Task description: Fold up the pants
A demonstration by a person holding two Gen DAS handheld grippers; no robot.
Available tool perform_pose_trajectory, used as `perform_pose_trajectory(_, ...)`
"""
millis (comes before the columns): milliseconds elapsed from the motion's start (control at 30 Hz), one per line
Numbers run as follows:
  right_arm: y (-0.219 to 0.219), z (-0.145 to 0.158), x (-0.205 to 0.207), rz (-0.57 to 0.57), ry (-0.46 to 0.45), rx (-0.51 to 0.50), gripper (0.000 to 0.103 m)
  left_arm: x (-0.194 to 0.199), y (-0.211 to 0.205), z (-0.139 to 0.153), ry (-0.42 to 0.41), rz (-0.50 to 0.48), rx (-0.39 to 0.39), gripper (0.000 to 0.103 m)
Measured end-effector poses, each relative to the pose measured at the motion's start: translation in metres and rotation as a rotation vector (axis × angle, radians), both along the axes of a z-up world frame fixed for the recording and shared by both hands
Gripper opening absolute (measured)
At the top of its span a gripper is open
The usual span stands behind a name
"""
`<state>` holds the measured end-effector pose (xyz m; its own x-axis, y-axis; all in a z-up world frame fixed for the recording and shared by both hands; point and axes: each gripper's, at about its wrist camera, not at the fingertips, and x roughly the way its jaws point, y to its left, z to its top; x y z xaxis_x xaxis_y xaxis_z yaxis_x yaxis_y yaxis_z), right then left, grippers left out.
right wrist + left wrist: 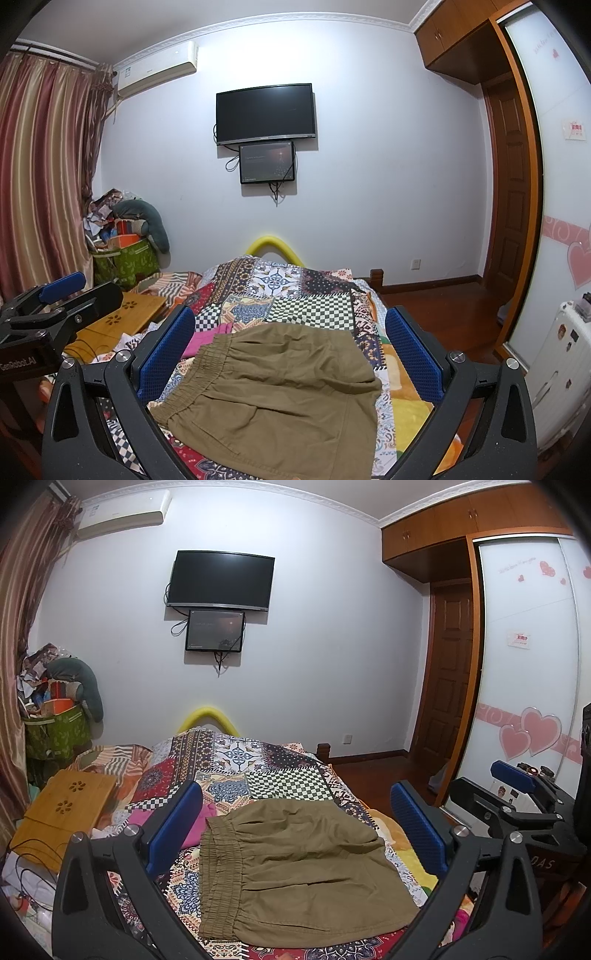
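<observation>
Pink cloth [207,341] beside folded pants [273,391]

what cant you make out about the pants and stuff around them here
- Olive-green elastic-waist pants: near hem cut off by the bottom edge, both views; layers underneath hidden.
- Pink cloth: mostly hidden behind the right gripper finger.
- Small wall screen: its text too small.

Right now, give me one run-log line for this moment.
pants: folded, flat on quilt | left gripper: open, above pants, empty | right gripper: open, empty
</observation>
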<state>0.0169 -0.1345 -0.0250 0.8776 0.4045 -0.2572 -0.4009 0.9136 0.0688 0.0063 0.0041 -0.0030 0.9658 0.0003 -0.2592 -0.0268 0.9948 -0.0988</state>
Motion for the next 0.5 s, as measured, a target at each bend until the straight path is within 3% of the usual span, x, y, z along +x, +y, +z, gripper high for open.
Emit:
perform_pose_trajectory(300,0.002,-0.008,0.011,-0.011,0.030,-0.010,0.103,0.023,0.008,-0.014,0.047,0.004,-0.009,0.103)
perform_pose_trajectory(500,0.001,-0.034,0.046,-0.029,0.115,-0.068,0.103,0.062,0.022,-0.039,0.163,-0.005,-0.001,0.103)
